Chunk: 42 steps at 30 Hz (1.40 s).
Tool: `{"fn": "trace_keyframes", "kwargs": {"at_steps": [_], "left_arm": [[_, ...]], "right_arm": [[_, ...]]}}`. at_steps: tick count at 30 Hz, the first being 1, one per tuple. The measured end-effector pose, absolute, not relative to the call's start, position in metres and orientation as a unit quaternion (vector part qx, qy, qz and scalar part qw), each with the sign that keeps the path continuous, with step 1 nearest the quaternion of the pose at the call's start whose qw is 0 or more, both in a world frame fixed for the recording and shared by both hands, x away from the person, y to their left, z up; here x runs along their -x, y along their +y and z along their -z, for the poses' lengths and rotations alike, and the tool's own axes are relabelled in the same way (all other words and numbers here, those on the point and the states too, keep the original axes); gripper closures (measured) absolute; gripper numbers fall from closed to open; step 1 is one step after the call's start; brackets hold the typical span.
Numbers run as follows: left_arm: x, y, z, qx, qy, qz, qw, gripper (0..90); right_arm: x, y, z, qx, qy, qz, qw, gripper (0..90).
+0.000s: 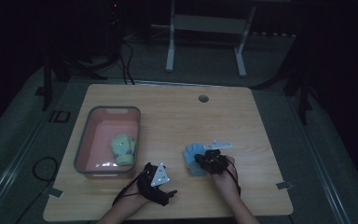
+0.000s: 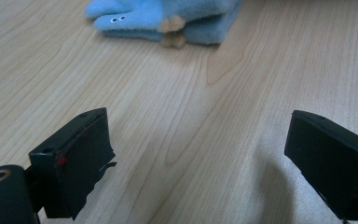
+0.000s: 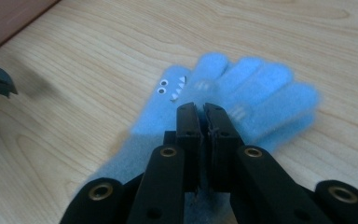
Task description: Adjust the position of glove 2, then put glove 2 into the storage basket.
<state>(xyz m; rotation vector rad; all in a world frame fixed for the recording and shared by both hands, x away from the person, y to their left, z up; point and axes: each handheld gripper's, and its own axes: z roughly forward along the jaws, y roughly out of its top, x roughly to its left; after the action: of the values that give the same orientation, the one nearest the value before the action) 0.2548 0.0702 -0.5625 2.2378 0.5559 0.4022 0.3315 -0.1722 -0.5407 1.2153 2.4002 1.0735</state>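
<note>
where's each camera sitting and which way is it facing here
High view: fixed above the person's side, looking forward and down on the wooden table; both forearms enter from the bottom, with the left gripper and right gripper.
Left gripper view: rides the left gripper, looking low across the table between open jaws toward the blue glove.
Right gripper view: rides the right gripper, looking down its shut jaws at the blue glove.
Shared: all three show the blue glove; the high view also shows a pink bin.

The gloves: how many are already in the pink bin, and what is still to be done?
A yellow-green glove already lies in the pink bin. In hand: the right gripper is shut over the blue gloves, which lie on the table; whether it pinches the fabric is unclear. Left: probably moving them into the bin. The left gripper is open, holding nothing.
</note>
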Motion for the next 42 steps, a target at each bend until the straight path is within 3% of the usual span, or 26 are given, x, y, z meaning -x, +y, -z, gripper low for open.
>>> {"fn": "trace_keyframes", "kwargs": {"at_steps": [3, 7, 13, 18, 27, 29, 33, 38, 42], "left_arm": [[-0.254, 0.069, 0.563, -0.879, 0.212, -0.165, 0.393, 7.5], [-0.253, 0.069, 0.561, -0.875, 0.202, -0.170, 0.405, 7.5], [-0.254, 0.070, 0.557, -0.859, 0.200, -0.176, 0.436, 8.2], [-0.252, 0.066, 0.549, -0.858, 0.198, -0.147, 0.450, 8.0], [-0.260, 0.052, 0.539, -0.862, 0.156, -0.137, 0.463, 8.8], [-0.264, 0.048, 0.539, -0.861, 0.152, -0.140, 0.464, 13.7], [-0.273, 0.034, 0.538, -0.870, 0.126, -0.140, 0.455, 14.4], [-0.281, 0.010, 0.539, -0.888, 0.081, -0.145, 0.429, 17.0], [-0.289, -0.001, 0.542, -0.901, 0.051, -0.152, 0.404, 24.7]], "right_arm": [[-0.331, -0.173, 0.542, -0.415, 0.823, -0.368, 0.122, 82.9], [-0.329, -0.175, 0.536, -0.407, 0.822, -0.379, 0.126, 73.7], [-0.329, -0.185, 0.521, -0.392, 0.815, -0.407, 0.129, 33.0], [-0.332, -0.194, 0.519, -0.376, 0.818, -0.422, 0.108, 15.9], [-0.340, -0.213, 0.515, -0.379, 0.820, -0.417, 0.101, 14.0], [-0.343, -0.214, 0.514, -0.388, 0.817, -0.412, 0.107, 14.1], [-0.350, -0.213, 0.514, -0.394, 0.814, -0.419, 0.084, 13.5], [-0.362, -0.208, 0.521, -0.395, 0.820, -0.406, 0.084, 28.3], [-0.373, -0.203, 0.528, -0.399, 0.824, -0.394, 0.081, 32.1]]}}
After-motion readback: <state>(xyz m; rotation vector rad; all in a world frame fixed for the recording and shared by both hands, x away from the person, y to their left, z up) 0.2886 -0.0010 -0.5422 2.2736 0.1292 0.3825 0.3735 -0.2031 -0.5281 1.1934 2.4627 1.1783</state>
